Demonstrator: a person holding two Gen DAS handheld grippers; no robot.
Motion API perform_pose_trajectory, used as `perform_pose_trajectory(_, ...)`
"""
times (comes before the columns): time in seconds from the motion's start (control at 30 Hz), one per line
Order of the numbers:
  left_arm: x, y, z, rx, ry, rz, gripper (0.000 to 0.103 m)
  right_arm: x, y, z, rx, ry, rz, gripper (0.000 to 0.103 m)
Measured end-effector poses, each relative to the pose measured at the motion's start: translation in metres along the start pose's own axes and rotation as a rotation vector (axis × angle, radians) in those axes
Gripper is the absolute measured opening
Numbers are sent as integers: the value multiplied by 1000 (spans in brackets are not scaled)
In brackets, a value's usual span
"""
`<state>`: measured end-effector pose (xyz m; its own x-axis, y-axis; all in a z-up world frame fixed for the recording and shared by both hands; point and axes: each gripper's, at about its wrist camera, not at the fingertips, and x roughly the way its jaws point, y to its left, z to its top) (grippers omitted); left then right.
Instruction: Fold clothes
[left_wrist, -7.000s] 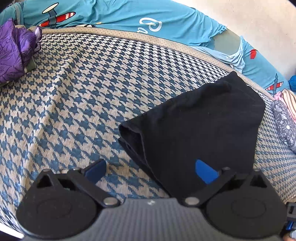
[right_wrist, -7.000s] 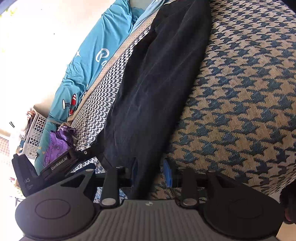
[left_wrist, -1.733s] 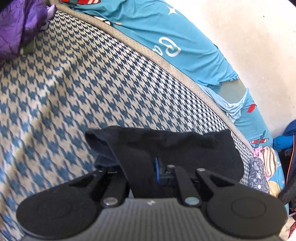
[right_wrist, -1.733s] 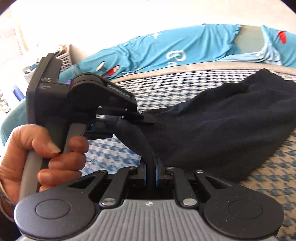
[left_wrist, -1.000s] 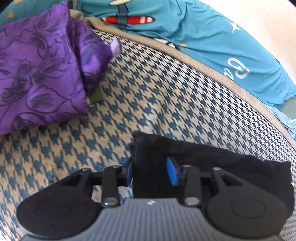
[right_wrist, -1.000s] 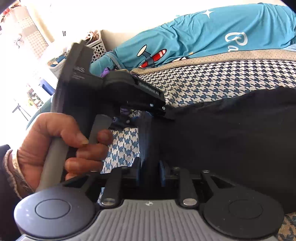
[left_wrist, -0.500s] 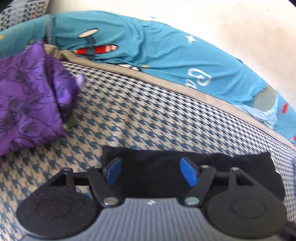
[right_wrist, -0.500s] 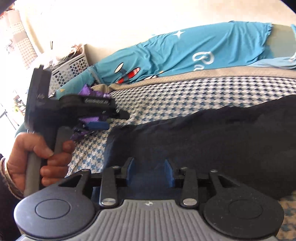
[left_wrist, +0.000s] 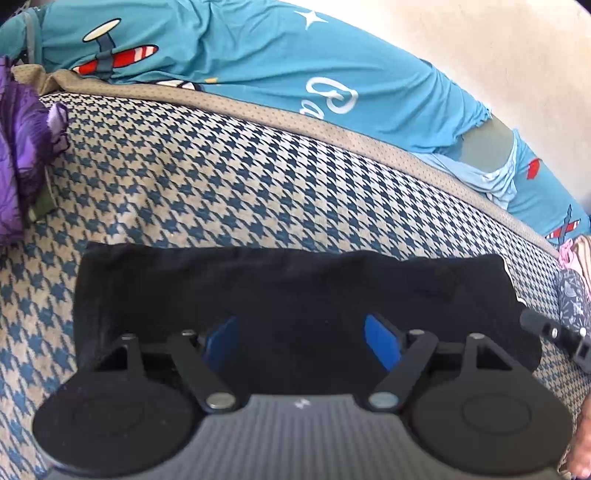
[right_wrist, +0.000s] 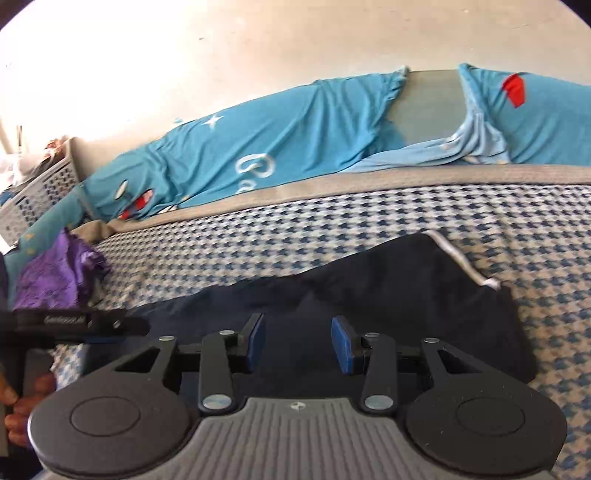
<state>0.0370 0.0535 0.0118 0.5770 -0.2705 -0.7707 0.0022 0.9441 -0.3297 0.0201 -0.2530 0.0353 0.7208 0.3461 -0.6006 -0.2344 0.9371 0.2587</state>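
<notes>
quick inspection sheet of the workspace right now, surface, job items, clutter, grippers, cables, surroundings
Surface: houndstooth cover, blue and cream, tan border at the far edge.
Job's things: black garment lying folded into a long flat band on the cover; a pale hem strip shows at one end in the right wrist view.
Clutter: purple garment bunched at the side; patterned items at the other edge.
Grippers: left gripper open above the black garment; right gripper open, holding nothing.
Cables: nothing seen.
Surroundings: teal aeroplane-print sheet, pale wall, white lattice basket.

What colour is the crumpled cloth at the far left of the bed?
Purple cloth with darker markings, clearest in the right wrist view.
</notes>
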Motion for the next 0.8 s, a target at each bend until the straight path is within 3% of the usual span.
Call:
perform_pose_trajectory(0.5, 23, -26, -8, 92, 46, -19, 81, 35, -62, 31, 0, -76, -190, 56)
perform_pose_trajectory(0.6, 26, -28, -8, 102, 48, -21, 84, 47, -70, 34, 0, -62, -182, 64)
perform_pose_trajectory(0.8, 31, -31, -8, 121, 54, -25, 87, 71, -76, 36, -43, -34, -197, 67)
